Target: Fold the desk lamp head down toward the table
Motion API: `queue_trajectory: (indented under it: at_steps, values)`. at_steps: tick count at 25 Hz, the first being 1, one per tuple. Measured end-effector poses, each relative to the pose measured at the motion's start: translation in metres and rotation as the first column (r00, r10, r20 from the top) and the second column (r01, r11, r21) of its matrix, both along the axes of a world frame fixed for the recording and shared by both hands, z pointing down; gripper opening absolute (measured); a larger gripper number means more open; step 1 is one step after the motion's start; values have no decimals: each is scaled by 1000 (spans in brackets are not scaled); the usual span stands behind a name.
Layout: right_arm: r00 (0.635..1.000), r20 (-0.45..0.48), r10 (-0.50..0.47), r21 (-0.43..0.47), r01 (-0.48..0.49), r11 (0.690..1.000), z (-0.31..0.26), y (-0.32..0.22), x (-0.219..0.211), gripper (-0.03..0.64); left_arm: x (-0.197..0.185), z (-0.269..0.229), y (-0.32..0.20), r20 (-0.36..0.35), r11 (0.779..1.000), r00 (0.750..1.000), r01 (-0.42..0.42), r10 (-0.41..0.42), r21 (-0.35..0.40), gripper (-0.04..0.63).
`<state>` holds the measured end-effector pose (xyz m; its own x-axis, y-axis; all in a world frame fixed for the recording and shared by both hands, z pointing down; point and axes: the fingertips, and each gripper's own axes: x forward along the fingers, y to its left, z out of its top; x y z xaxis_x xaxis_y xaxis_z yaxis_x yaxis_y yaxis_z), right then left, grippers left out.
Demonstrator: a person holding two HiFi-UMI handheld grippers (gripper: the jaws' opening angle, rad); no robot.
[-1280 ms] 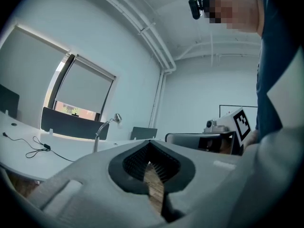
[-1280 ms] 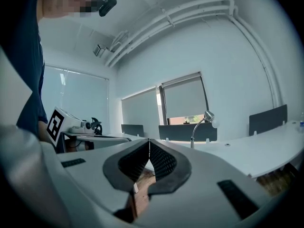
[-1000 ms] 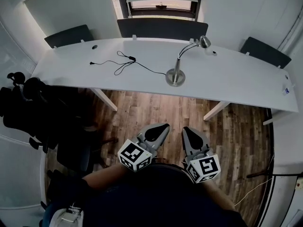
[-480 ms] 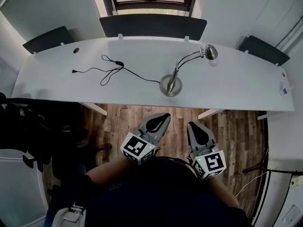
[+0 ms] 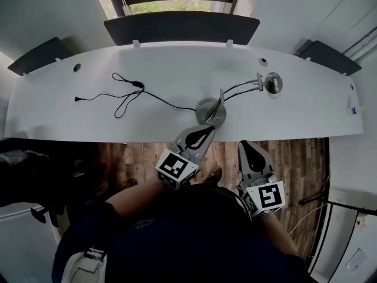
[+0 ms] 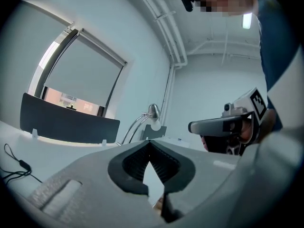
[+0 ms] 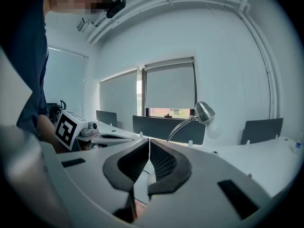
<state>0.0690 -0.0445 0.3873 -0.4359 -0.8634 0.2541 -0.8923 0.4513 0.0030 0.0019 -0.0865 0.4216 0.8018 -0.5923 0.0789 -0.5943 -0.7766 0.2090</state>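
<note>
Desk lamp (image 5: 210, 112): its round base stands by the front edge of the white table (image 5: 306, 114), about mid-length. The curved neck rises toward the right end, and the lamp head (image 5: 273, 82) is up, clear of the tabletop. Black cable (image 5: 126, 93): it lies loose on the left half and runs to the base. My left gripper (image 5: 206, 131): fingers pressed together, nothing between them, tips at the front edge near the base. My right gripper (image 5: 244, 144): fingers together, empty, short of the front edge.
</note>
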Motion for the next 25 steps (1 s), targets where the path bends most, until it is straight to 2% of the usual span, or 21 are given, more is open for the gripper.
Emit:
queue_trajectory:
  at_steps: [4,11,16,19,22,25]
  values:
    - [999,-24,-29,-25,29,999,5,-16,11,12,6,15,-21,43,999,998,37,-37,-11,-2]
    - [996,-75,-56,5,57,998,2,-47,27,12,18,42,-55,103,995,990,95,-92,-25,-2]
    - [974,-201,-103,33,112,993,-2,-60,27,20,29,73,-77,168,993,981,107,-98,-47,98]
    - [917,-384,-108,40,133,990,-3,-67,29,95,37,86,-89,194,992,976,111,-99,-52,137]
    - [816,-573,-80,76,150,986,-6,-75,30,109,42,91,-99,206,993,973,115,-105,-38,140]
    - [706,-707,-31,132,175,976,-13,-87,29,124,45,93,-106,199,991,974,125,-112,-51,140]
